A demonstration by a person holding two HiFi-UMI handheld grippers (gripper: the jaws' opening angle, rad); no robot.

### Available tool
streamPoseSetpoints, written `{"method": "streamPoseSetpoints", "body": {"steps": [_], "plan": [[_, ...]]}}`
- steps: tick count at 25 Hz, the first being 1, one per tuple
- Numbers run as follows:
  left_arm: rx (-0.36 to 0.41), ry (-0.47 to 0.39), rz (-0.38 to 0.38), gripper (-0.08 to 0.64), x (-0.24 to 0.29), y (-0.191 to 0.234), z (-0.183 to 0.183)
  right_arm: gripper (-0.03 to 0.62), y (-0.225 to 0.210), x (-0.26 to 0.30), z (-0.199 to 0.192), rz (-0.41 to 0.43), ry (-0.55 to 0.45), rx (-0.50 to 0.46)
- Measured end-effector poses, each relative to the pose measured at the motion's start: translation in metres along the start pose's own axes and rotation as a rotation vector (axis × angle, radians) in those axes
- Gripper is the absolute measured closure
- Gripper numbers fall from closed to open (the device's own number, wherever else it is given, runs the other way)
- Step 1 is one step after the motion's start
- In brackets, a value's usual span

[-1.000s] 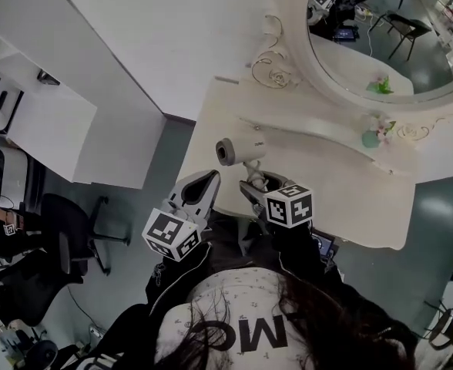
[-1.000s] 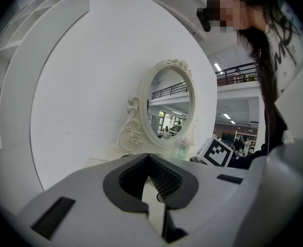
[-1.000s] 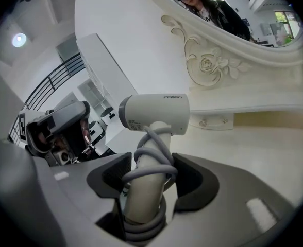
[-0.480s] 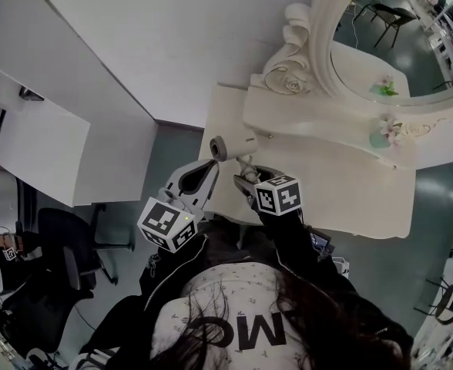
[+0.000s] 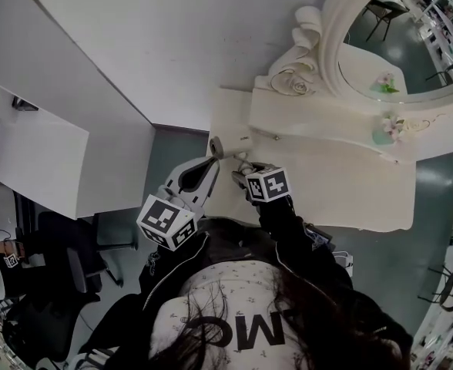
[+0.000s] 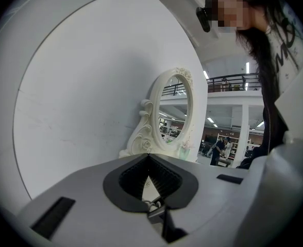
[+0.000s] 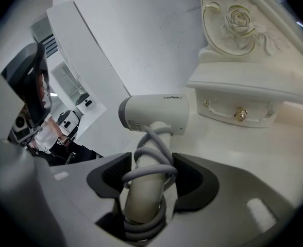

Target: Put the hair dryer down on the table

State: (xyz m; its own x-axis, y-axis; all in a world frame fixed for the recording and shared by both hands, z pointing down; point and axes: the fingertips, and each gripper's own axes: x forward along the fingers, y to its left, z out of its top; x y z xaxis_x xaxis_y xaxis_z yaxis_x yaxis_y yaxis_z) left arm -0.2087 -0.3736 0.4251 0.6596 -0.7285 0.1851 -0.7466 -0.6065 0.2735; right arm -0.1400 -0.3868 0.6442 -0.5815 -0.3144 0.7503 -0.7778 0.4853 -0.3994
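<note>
The white hair dryer (image 7: 156,112) points its nozzle left, and its grey cord is coiled round the handle (image 7: 147,175). My right gripper (image 7: 149,161) is shut on that handle and holds the dryer upright over the white dressing table (image 7: 254,153). In the head view the hair dryer (image 5: 229,144) is above the table's left end (image 5: 225,187), just ahead of my right gripper (image 5: 243,170). Whether it touches the tabletop I cannot tell. My left gripper (image 5: 209,166) hovers beside it at the table's left edge. The left gripper (image 6: 148,156) is shut, with nothing in it.
An ornate oval mirror (image 5: 400,45) stands on a raised drawer shelf (image 5: 327,122) at the table's back. The shelf has a small drawer with brass knobs (image 7: 239,114). A small vase of flowers (image 5: 386,129) sits at the right. A white wall (image 5: 172,45) lies behind, and white cabinets (image 5: 34,160) stand to the left.
The head camera has swung, so the mirror now sits higher and further right. Both grippers and the dryer have moved a little away from me, toward the table's left end near the shelf.
</note>
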Motion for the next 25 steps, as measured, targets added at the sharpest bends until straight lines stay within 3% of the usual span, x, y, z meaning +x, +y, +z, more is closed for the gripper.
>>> {"method": "streamPoseSetpoints", "body": {"steps": [16, 25], "plan": [[0.006, -0.001, -0.022, 0.565, -0.006, 0.018, 0.0, 0.336, -0.04, 0.038, 0.011, -0.196, 0.038, -0.19], [0.009, 0.002, -0.028, 0.565, -0.003, 0.02, -0.003, 0.339, -0.05, 0.039, 0.015, -0.217, 0.029, -0.162]]}}
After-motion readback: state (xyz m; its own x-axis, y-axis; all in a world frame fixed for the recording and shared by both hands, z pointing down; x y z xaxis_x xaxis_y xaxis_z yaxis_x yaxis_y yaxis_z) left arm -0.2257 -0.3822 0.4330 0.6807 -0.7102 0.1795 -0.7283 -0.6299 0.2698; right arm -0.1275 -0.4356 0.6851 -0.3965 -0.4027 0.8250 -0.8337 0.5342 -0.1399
